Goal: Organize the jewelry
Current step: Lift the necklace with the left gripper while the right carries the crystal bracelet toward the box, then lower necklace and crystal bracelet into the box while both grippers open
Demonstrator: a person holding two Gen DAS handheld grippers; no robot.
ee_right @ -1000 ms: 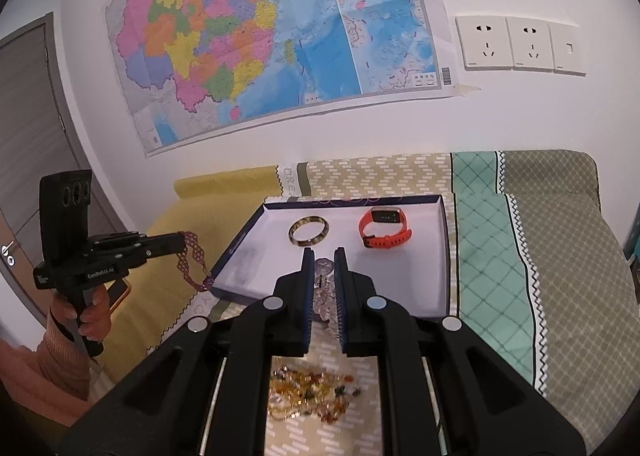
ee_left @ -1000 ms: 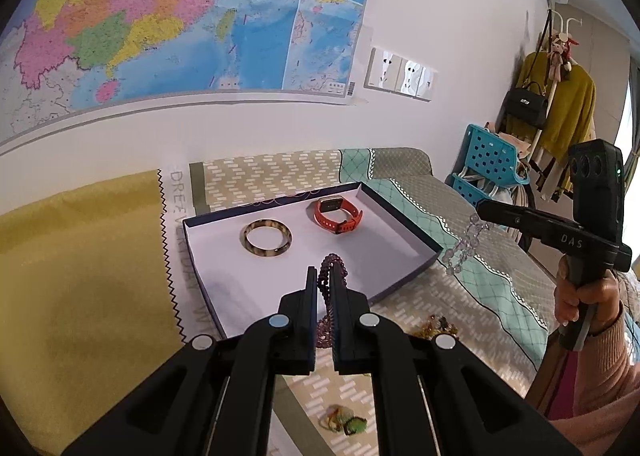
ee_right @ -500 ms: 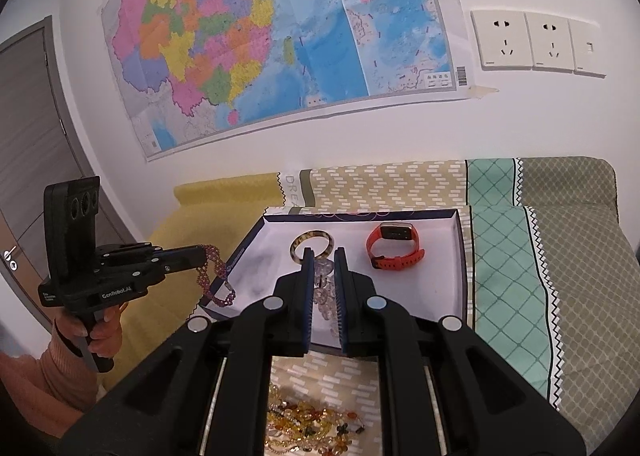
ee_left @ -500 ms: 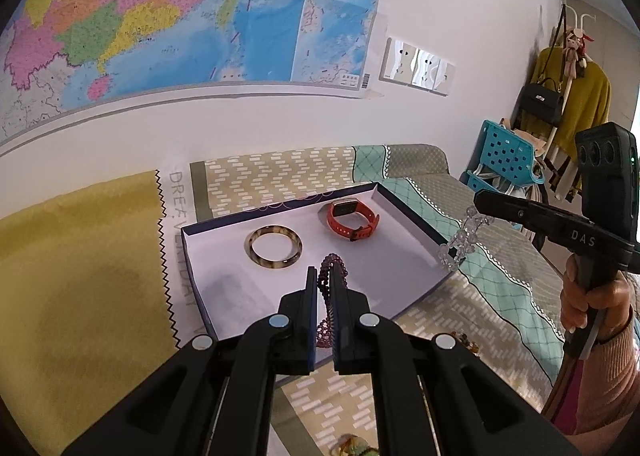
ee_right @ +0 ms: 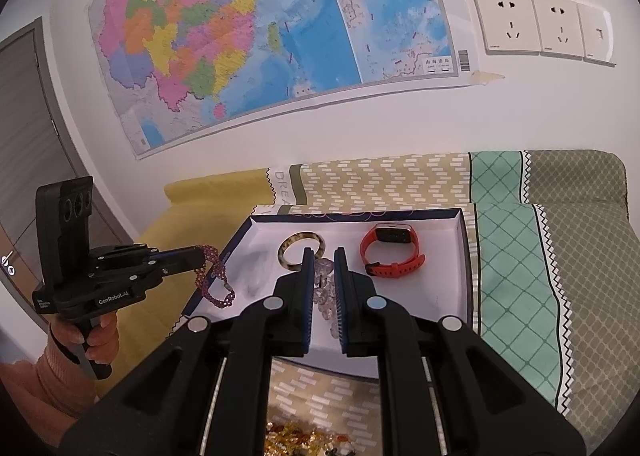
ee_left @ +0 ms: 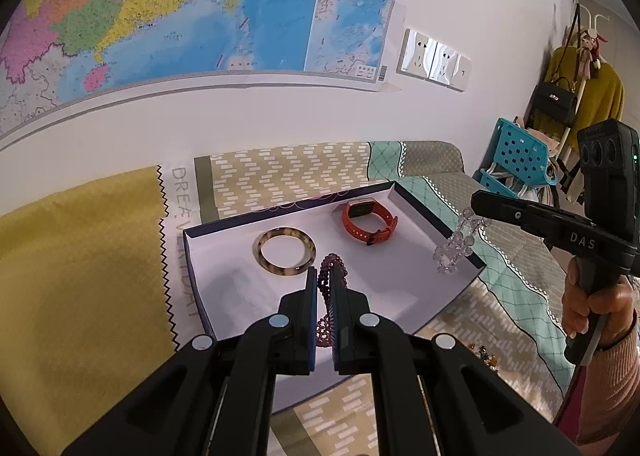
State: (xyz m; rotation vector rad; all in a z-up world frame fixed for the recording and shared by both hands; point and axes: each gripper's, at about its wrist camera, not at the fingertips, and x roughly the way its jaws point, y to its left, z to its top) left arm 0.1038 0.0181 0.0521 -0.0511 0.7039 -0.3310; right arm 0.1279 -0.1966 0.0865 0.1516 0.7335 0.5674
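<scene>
Pinching purple bead bracelet (ee_left: 330,288) in left tool (ee_left: 324,280), right tool (ee_right: 321,262) clamping clear bead bracelet (ee_right: 325,288), both over tray (ee_left: 224,288).

Two black handheld tools are seen, each ending in a claw. On the left claw (ee_left: 324,288) and the right claw (ee_right: 323,272), flat black fingers are lined with blue ribbed pads, and round silver screw heads are set along the angular black arms behind them. A boxy black camera block with three round lenses is mounted above each pistol handle. "GenRobot.AI" is printed in white on the left tool, "DAS" on the right. Pink ribbed knit sleeves (ee_left: 604,388) are worn.
</scene>
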